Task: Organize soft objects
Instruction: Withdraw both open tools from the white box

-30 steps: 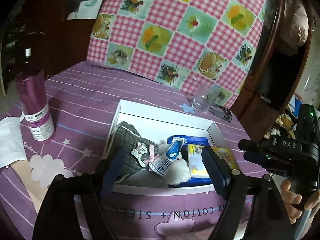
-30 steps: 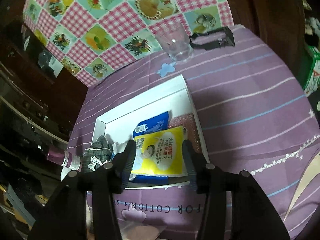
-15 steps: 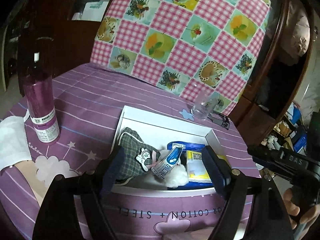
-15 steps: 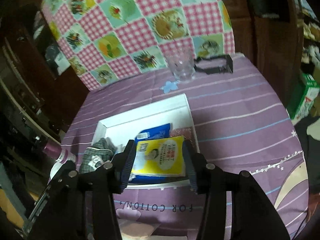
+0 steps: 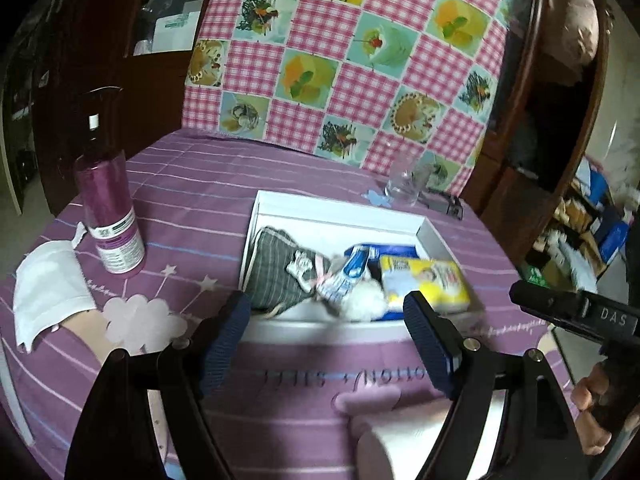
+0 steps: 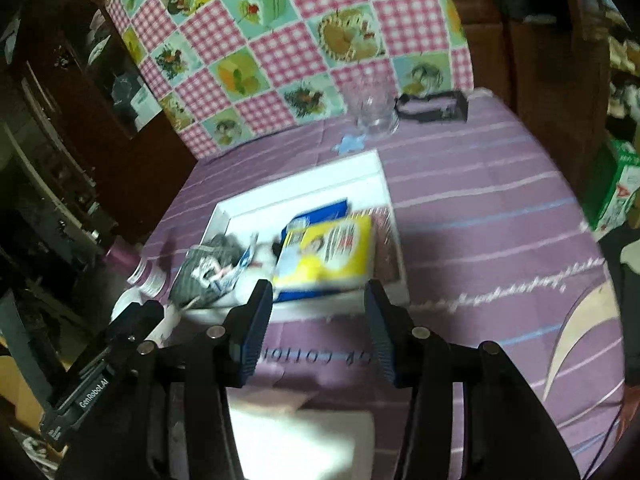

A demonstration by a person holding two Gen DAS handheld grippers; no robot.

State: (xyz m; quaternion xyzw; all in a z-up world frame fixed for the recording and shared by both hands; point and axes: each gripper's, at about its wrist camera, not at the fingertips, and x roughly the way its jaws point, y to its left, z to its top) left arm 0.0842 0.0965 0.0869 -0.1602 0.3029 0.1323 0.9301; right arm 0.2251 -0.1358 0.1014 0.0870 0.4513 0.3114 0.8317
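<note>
A white box (image 5: 336,210) on the purple cloth holds a grey checked pouch (image 5: 276,272), a blue and white tube (image 5: 346,276), a white fluffy ball (image 5: 364,302), a yellow pack (image 5: 426,284) and a blue pack (image 5: 390,249). My left gripper (image 5: 326,324) is open and empty, hovering in front of the box's near wall. In the right wrist view the box (image 6: 300,186) holds the yellow pack (image 6: 330,250) and the pouch (image 6: 204,270). My right gripper (image 6: 320,312) is open and empty, near the box's front edge.
A purple bottle (image 5: 108,204) and a white cloth (image 5: 48,280) lie left of the box. A clear glass (image 5: 406,182) and a black clip (image 6: 432,106) stand behind it. A checked cushion (image 5: 344,56) backs the table. Something white (image 6: 296,432) lies under the right gripper.
Both grippers have pulled back and risen away from the box, staying open and empty. The box contents have not moved.
</note>
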